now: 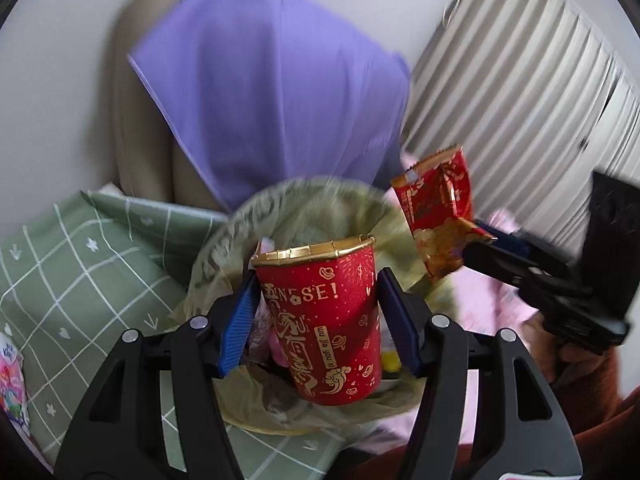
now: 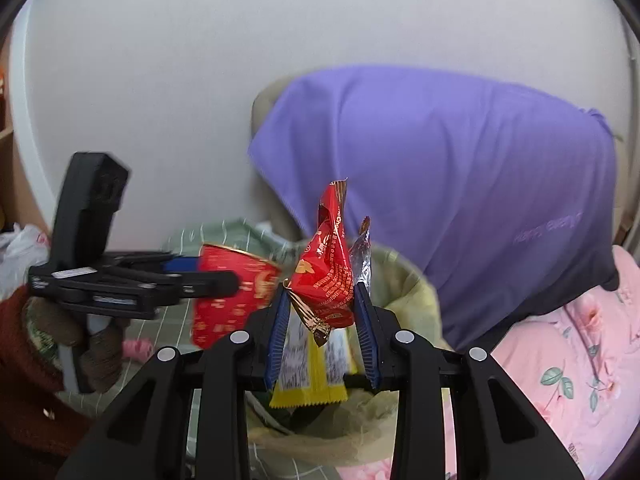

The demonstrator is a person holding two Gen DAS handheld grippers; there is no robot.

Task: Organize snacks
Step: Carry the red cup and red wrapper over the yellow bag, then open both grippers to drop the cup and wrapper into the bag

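left gripper (image 1: 318,308) pinching a red cup (image 1: 320,320), right gripper (image 2: 322,312) pinching a red snack packet (image 2: 326,276) — both above the bag

below them the yellowish bag (image 1: 240,220) already holds some snacks — these two seem left to drop in.

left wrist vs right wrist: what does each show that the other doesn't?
Left wrist only: window blinds and the gold rim and lettering of the red cup in the left gripper.

Right wrist only: yellow packets below the right gripper, and a white plastic bag.

Both: red snack packet, purple cloth, yellowish bag, pink floral bedding, green grid fabric.
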